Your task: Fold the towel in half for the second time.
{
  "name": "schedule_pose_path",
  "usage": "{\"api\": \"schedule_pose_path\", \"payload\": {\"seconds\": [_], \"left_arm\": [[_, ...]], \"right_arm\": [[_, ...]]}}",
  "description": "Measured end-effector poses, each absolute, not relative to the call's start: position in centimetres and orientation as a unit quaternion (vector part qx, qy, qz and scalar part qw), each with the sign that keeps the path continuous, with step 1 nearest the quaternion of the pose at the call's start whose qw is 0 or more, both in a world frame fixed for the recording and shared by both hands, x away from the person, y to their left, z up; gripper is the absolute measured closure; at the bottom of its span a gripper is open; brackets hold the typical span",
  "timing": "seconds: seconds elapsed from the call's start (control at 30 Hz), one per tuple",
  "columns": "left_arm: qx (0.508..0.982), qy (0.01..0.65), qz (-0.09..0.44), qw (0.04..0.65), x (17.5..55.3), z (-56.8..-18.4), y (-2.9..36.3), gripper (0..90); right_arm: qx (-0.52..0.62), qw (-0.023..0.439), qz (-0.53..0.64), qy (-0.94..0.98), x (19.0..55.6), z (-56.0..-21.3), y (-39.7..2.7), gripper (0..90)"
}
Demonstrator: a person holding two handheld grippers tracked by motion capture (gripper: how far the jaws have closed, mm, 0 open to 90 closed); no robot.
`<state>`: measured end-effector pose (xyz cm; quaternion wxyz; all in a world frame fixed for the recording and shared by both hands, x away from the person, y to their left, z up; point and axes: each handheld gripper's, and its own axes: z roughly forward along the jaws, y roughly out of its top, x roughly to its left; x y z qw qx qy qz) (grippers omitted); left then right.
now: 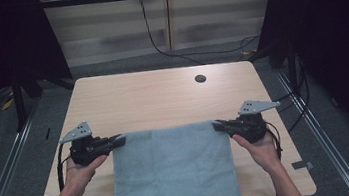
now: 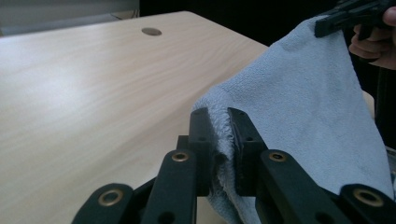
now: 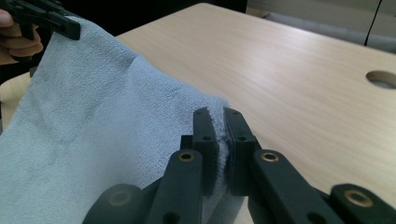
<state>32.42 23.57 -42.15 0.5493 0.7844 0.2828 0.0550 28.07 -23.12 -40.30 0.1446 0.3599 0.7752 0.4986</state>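
high view: towel (image 1: 174,171) corners pinched, seemingly lifted

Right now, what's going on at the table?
A person holds a pair of tongs in each hand. The left tongs are shut on one far corner of a light blue towel, and the right tongs are shut on the other. The far edge is stretched between them, raised off the table; the near end hangs over the front edge.
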Motion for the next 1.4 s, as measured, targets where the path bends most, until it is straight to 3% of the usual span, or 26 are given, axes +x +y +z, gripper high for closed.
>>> {"api": "schedule_pose_path", "payload": {"seconds": [0.4,0.77,1.4], "left_arm": [[0.767,0.289,0.106,0.564,36.3,-36.7,23.2,81.3],[0.75,0.321,0.112,0.567,40.8,-36.5,22.7,81.7],[0.764,0.302,0.087,0.563,38.5,-39.1,22.3,84.1]], "right_arm": [[0.362,0.186,0.52,0.751,31.5,-35.5,-24.0,85.7],[0.388,0.199,0.515,0.738,36.7,-33.8,-24.5,85.8],[0.38,0.174,0.519,0.746,34.6,-37.6,-25.6,85.7]]}}
